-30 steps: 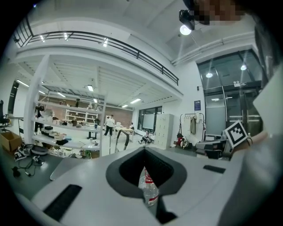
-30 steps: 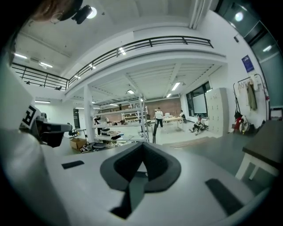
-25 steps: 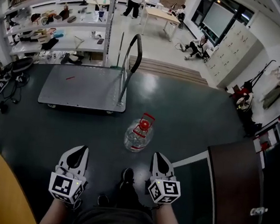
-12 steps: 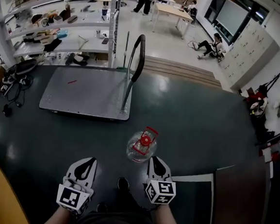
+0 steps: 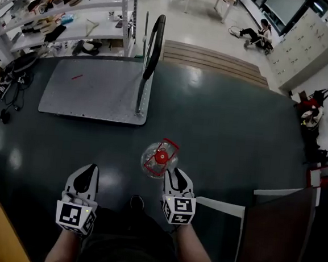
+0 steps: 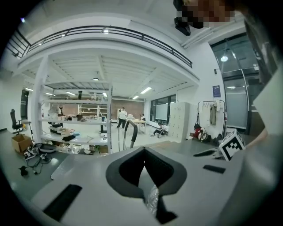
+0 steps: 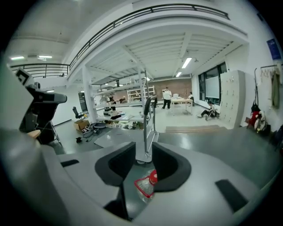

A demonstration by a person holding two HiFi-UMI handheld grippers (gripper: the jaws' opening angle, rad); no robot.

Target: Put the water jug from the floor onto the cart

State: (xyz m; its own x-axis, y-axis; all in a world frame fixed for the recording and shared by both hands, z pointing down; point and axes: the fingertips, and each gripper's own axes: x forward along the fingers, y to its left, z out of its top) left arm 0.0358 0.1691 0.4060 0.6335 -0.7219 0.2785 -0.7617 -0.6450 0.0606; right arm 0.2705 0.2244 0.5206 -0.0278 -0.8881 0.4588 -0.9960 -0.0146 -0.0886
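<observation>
Reaching for water jug on floor, right gripper jaws just opening, half apart, nothing between; next clamp red handle.

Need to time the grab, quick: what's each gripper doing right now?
Left gripper: shut, holding nothing.
Right gripper: open, jaws have just been opening; the water jug shows in the gap ahead, not gripped.
</observation>
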